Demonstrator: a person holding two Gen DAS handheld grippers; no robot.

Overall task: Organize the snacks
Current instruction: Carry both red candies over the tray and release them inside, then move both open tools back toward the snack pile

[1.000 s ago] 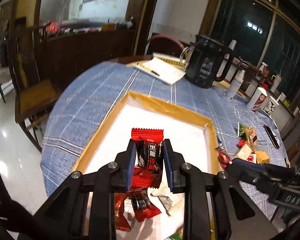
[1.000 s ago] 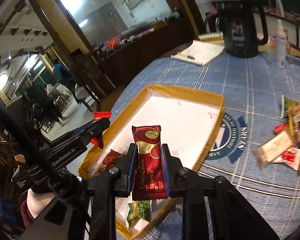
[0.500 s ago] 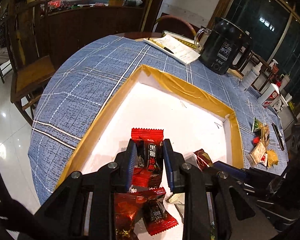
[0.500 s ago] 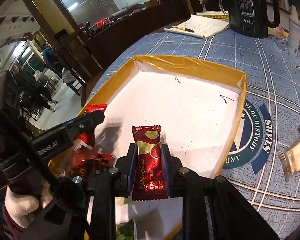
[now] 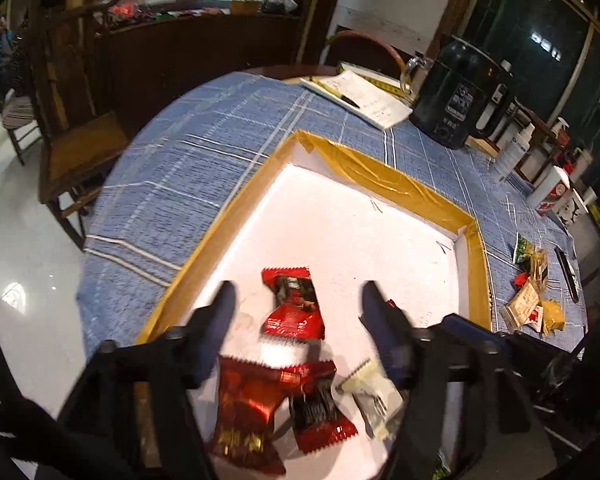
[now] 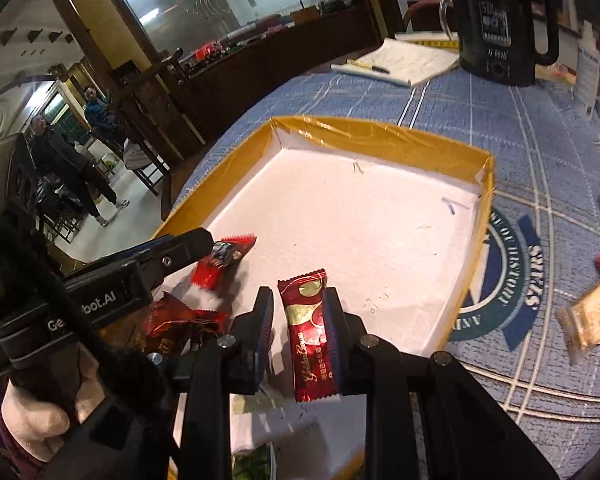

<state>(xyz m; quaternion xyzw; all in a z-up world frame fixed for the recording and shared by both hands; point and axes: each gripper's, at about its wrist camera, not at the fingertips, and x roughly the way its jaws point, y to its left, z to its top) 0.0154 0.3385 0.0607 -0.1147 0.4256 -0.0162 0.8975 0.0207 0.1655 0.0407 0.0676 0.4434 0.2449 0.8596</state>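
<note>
The dark red snack packet [image 6: 311,332] read "Golden Crown"; the left gripper [image 6: 196,245] bore "bot.AI"; the tablecloth emblem [image 6: 512,280] read "OF HISTORY".

Blue-clothed table [image 5: 204,152], tray [image 5: 384,178], notebook [image 5: 364,98], probably kettle [image 5: 456,100]

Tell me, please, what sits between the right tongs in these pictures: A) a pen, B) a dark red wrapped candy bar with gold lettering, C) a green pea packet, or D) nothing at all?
B: in the right wrist view the dark red candy bar with gold script stands between the right tongs, above the white floor of the gold-rimmed tray.
</note>
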